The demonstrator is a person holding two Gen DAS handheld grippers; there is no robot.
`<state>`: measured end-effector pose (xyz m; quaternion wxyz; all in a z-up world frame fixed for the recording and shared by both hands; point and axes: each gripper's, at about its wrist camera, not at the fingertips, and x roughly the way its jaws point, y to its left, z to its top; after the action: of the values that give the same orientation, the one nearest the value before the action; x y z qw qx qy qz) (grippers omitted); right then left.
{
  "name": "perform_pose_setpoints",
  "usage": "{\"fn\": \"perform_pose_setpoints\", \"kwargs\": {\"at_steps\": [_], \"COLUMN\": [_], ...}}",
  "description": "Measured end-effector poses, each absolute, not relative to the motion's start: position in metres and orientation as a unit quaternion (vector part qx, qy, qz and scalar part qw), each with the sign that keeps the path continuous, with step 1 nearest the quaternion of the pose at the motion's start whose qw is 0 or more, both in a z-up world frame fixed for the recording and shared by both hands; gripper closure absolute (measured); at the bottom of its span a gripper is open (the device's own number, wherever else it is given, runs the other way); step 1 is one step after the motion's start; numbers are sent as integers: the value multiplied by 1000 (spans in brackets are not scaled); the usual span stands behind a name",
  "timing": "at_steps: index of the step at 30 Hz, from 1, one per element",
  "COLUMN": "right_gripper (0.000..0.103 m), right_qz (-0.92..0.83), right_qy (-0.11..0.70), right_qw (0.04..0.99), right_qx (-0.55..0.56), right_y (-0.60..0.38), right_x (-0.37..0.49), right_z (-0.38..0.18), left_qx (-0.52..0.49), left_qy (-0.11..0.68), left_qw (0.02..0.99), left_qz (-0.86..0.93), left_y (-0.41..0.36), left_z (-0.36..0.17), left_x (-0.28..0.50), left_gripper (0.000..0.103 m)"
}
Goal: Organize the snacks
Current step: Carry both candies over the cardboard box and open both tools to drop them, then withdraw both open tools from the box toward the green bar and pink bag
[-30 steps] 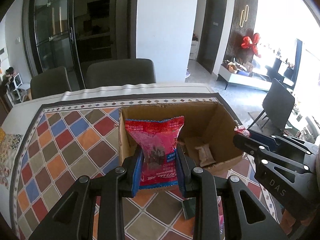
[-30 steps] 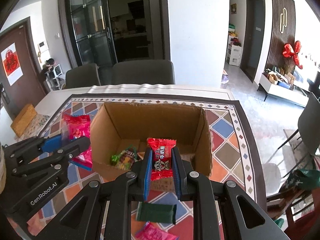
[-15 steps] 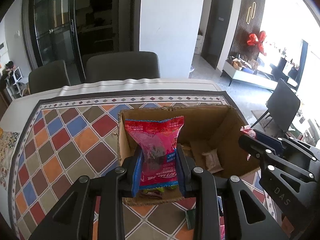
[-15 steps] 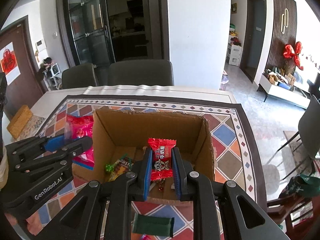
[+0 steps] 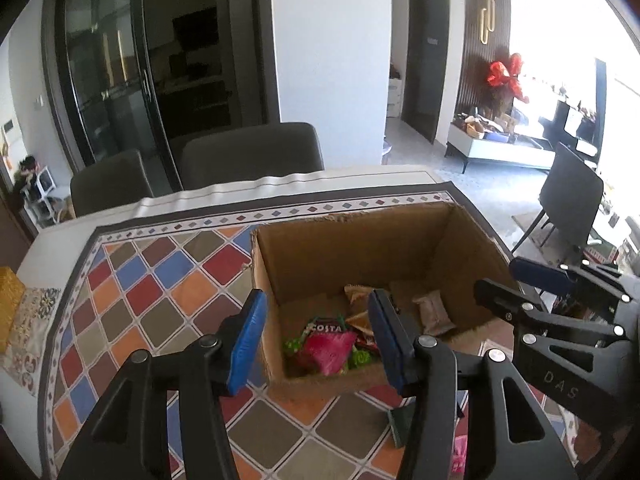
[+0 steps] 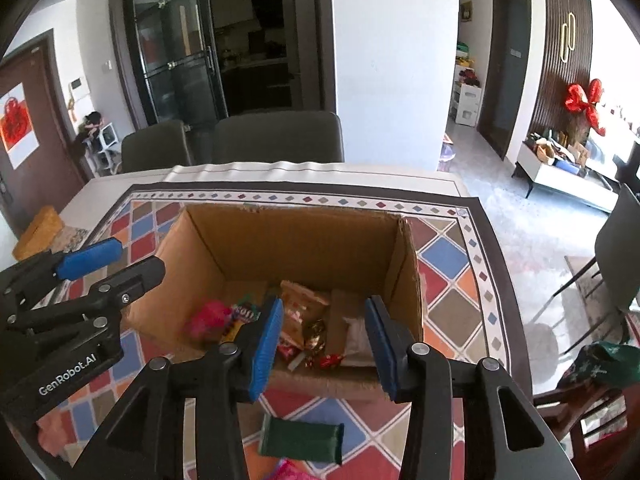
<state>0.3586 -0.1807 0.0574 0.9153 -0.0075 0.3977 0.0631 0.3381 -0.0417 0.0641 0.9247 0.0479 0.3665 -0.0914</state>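
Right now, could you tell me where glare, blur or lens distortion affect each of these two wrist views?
Left wrist view: daylight washes out the upper right; the fisheye bows the white table's far edge; the brown cardboard box stays sharp. Right wrist view: even light, with glare only at the far right; the pink snack packet in the box is smeared by blur.

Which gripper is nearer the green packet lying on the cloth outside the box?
Right. The right gripper hangs just above the green packet; the left gripper sits further off to its left.
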Motion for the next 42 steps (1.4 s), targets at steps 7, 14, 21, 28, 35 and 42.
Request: {"fn": "perform_pose_setpoints", "kwargs": {"at_steps": [7,14,21,28,35,42], "right_gripper": [59,56,53,53,53,45], "right_qz": [80,91,95,105,123,148], "right_qy": [388,389,396,418,444,475], "right_qw": [918,916,912,900,883,857], "right_qx": [-22,-31,-42,-69,-90,-133], "right_y": [-180,-182,-185,-184,-179,-168], "right_x": [328,304,285,270,260,253], "right_z": [56,55,45,26,9,-15], "left_qx": [40,48,68,95,106,116], "left_qy": [368,365,364,374,395,420], "left_qw": [922,923,922,913,902,889], "left_qz": [-110,-112,-113,-130,-140,-141], "left_y": [-44,-46,-50,-57,-60,-59], "left_z": [58,54,46,28,6,-18], "left_x": [306,281,261,247,236,229], "left_gripper": [49,43,41,40,40,40]}}
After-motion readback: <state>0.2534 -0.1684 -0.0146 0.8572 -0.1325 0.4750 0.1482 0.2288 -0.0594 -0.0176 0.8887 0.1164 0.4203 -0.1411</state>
